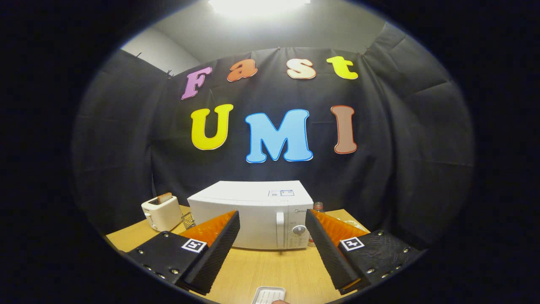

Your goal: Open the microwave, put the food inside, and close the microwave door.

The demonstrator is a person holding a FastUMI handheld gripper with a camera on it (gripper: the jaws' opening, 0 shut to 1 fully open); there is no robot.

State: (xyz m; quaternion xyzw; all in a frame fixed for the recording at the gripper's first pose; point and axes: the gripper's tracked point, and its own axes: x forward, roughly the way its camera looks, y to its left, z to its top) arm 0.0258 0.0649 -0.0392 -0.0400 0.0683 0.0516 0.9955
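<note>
Wall: a black cloth is hanging behind the table, with a pale ceiling and a bright light showing above it.
Table (261, 266): a light wooden top is stretching from the fingers back to the cloth.
Microwave (253, 215): a white oven is sitting at the back of the table, beyond the fingers, its door shut; a vertical handle (279, 230) and a round dial (298, 230) are showing on its front, toward its right side.
Gripper (272, 219): it is hovering above the table facing the microwave, its two fingers standing wide apart and gripping nothing, with the oven's front showing in the gap between them.
Toaster (161, 212): a cream one is standing just left of the microwave, a slice of bread poking out of its top.
Tray (269, 294): a small white dish is lying on the table between the fingers' bases, closer to the camera than their tips; whether it is holding the food is hard to tell.
Bottle (318, 206): a small item with a red cap is peeking out right of the microwave, behind the right finger.
</note>
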